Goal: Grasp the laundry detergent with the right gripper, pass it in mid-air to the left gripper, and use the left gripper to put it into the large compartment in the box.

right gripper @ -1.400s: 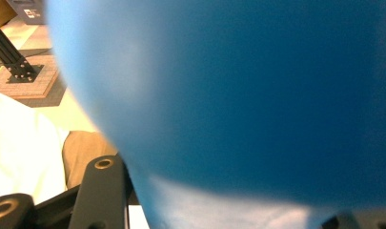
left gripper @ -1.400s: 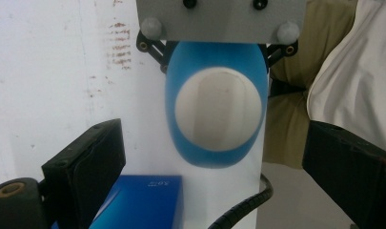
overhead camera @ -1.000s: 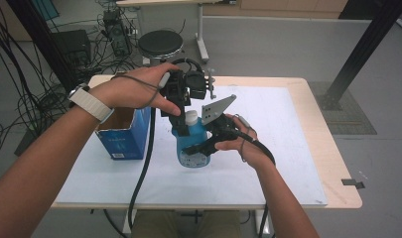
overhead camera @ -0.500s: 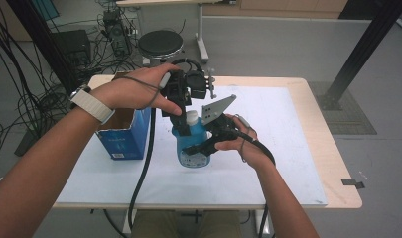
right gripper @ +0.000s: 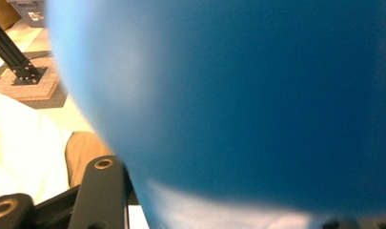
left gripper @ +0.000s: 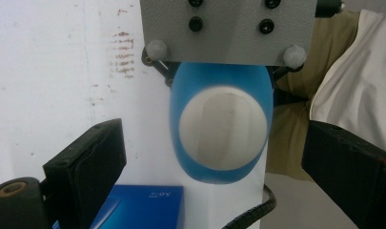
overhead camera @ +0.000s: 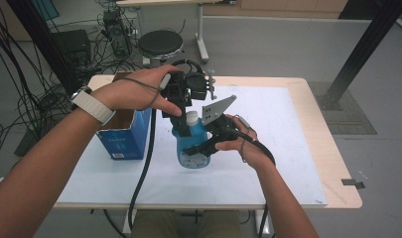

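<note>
A blue bottle (overhead camera: pixel 193 151) with a white cap (overhead camera: pixel 191 117) stands upright on the white mat (overhead camera: pixel 278 144). My right gripper (overhead camera: pixel 204 147) is shut on the bottle's body from the right, and the blue wall (right gripper: pixel 257 95) looms blurred right in front of its camera. My left gripper (overhead camera: pixel 182 119) hangs over the bottle's top, pointing down. In the left gripper view (left gripper: pixel 214 138) its black fingers (left gripper: pixel 86 162) stand wide open on either side of the cap (left gripper: pixel 222 126), apart from it. The right gripper's grey plate (left gripper: pixel 228 28) shows above the bottle.
An open blue cardboard box (overhead camera: pixel 123 136) stands left of the bottle on the mat. The wooden table's edge (overhead camera: pixel 337 163) runs along the right. A round stool (overhead camera: pixel 160 43) and cables (overhead camera: pixel 20 104) are on the floor beyond and to the left.
</note>
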Demonstrator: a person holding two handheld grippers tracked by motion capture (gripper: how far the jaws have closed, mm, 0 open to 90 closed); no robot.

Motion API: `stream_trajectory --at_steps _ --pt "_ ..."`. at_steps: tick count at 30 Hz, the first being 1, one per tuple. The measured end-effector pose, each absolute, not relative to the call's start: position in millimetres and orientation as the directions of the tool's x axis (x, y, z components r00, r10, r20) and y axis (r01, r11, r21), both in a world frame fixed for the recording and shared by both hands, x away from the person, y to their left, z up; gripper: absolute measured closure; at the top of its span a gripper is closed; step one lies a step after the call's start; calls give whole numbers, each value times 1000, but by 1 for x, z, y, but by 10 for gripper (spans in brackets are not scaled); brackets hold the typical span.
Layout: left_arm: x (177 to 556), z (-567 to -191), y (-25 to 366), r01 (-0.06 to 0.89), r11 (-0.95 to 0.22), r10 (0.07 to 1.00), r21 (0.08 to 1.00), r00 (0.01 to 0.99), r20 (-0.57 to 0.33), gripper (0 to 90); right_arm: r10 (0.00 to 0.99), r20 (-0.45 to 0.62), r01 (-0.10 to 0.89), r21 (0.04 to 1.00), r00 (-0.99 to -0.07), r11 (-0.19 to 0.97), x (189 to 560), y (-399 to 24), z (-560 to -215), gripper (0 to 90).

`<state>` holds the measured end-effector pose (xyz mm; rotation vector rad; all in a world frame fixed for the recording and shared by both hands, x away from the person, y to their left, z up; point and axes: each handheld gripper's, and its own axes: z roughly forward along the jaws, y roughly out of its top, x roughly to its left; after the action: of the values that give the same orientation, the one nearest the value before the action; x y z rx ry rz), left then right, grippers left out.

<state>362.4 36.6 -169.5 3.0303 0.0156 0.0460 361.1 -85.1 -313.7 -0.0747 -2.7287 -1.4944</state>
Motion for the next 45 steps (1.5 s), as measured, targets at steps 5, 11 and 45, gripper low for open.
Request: stream_trajectory --at_steps 5,11,45 --pt "362 -170 37 10 -994 13 111 1000 28 82 27 50 57 843 -998 534 361 -86 -313 435" --pt "362 -170 36 10 -994 13 108 1000 28 82 29 50 57 842 -998 536 361 -86 -314 435" --pt "361 -173 40 20 -995 23 101 999 35 83 26 58 63 842 -998 536 361 -86 -315 434"
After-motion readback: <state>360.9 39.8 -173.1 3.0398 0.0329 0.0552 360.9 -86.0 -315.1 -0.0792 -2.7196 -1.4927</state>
